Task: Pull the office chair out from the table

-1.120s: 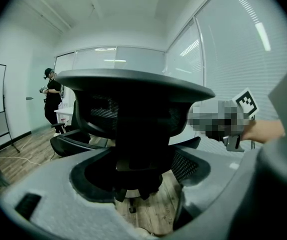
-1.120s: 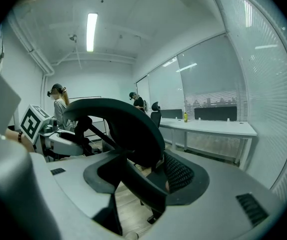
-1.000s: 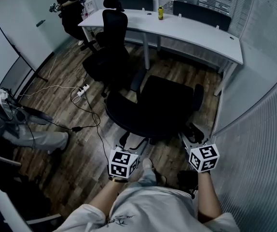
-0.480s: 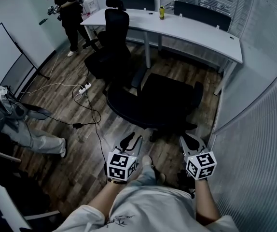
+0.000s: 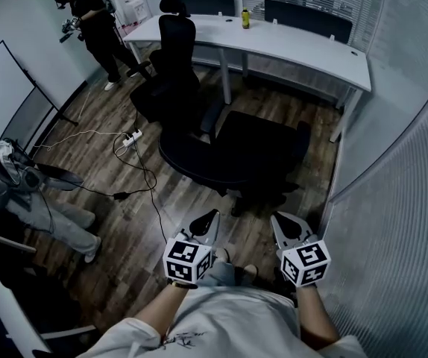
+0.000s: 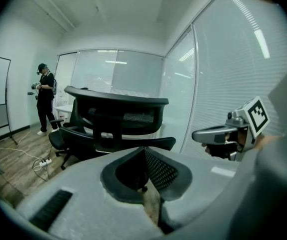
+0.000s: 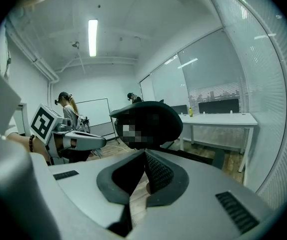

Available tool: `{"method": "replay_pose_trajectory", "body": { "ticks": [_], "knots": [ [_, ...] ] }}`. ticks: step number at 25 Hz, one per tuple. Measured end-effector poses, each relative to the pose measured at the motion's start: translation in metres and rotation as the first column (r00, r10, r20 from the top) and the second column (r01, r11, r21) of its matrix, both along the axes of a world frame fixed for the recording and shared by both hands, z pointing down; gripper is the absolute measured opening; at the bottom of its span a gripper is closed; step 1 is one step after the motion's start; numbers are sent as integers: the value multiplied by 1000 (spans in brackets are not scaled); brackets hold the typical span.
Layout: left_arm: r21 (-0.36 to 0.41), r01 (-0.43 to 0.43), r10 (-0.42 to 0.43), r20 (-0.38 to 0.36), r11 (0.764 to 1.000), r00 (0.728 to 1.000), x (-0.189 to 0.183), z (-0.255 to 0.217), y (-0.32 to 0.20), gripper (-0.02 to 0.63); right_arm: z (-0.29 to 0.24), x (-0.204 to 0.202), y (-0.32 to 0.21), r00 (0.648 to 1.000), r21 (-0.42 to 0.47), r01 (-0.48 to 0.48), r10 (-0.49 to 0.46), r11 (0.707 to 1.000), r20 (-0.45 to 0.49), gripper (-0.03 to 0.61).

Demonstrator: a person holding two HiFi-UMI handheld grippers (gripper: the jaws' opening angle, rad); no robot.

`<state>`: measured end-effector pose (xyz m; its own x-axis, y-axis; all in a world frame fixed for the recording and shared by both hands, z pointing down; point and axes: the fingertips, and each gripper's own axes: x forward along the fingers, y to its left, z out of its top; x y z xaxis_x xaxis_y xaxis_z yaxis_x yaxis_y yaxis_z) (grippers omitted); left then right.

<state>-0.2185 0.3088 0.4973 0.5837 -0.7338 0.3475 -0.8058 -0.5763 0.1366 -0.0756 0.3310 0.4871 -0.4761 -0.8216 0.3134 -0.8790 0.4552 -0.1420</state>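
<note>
The black office chair (image 5: 236, 155) stands on the wood floor, clear of the long white table (image 5: 296, 47), with its backrest toward me. My left gripper (image 5: 203, 222) and right gripper (image 5: 288, 228) hover side by side in front of my body, a short gap away from the chair and touching nothing. Both have just been closing and are now shut with nothing between the fingers. The left gripper view shows the chair's backrest (image 6: 116, 114) beyond the shut left gripper (image 6: 144, 151). The right gripper view shows the chair (image 7: 148, 115) past the shut right gripper (image 7: 144, 155).
A second black chair with a headrest (image 5: 175, 58) stands at the table's left end. A yellow bottle (image 5: 245, 19) sits on the table. A person (image 5: 87, 24) stands far left, another (image 5: 27, 196) sits low at left. Power strip and cables (image 5: 130, 138) lie on the floor. A glass wall (image 5: 400, 200) runs along the right.
Both grippers drew back from the chair's backrest toward my body, and their jaws went from open to shut on nothing. The standing person stepped left.
</note>
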Motion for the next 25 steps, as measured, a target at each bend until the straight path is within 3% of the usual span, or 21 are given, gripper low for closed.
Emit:
{"method": "replay_pose_trajectory", "body": {
  "ticks": [9,25],
  "knots": [
    [-2,-63,63,1,998,998,19,-8,4,11,-6,-21,0,999,-5,41,-41,999,2,8],
    [-6,-70,70,1,998,998,-10,-1,-15,11,-3,-49,-10,999,-14,36,-35,999,36,8]
  ]
}}
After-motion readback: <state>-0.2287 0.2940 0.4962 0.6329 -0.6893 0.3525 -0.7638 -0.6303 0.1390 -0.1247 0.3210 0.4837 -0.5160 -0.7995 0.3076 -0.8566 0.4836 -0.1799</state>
